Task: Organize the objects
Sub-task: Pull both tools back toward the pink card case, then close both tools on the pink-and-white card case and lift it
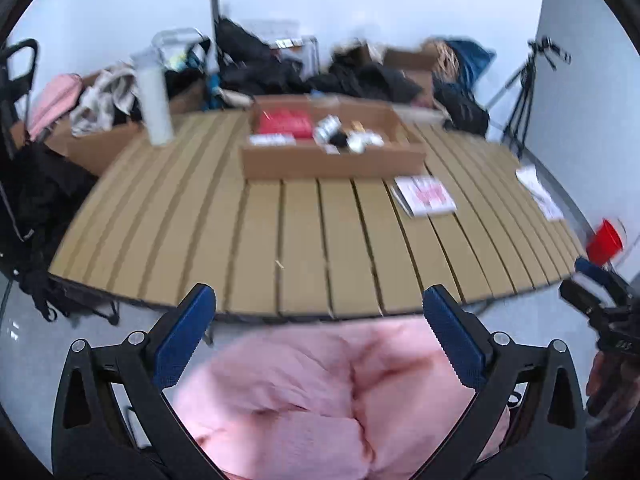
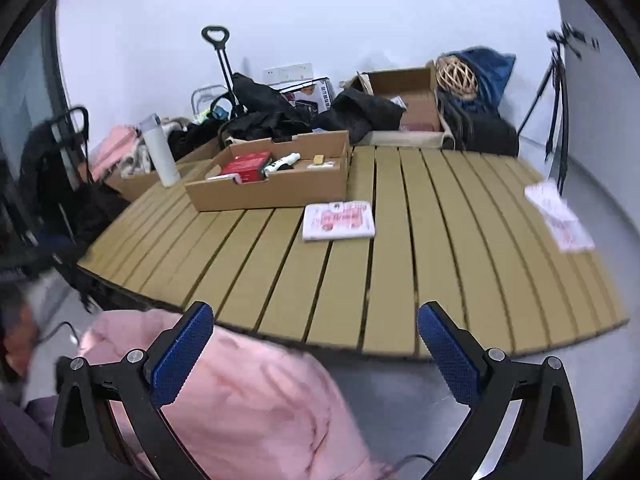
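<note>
A shallow cardboard box (image 1: 332, 160) (image 2: 276, 188) stands on the slatted wooden table (image 1: 304, 248) (image 2: 440, 248). It holds a red box (image 1: 285, 122) (image 2: 247, 164) and several small items. A white and pink booklet (image 1: 425, 195) (image 2: 339, 221) lies flat on the table near the box. A second white and pink packet (image 1: 538, 192) (image 2: 558, 216) lies at the table's right edge. My left gripper (image 1: 320, 308) is open and empty, short of the table's near edge. My right gripper (image 2: 314, 324) is open and empty, at the near edge.
A white bottle (image 1: 154, 98) (image 2: 159, 152) stands at the table's back left. Pink clothing (image 1: 344, 396) (image 2: 240, 400) is below the grippers. Bags, cartons and dark clothes are piled behind the table. A tripod (image 2: 556, 92) stands at the right. The right gripper's body (image 1: 604, 304) shows in the left view.
</note>
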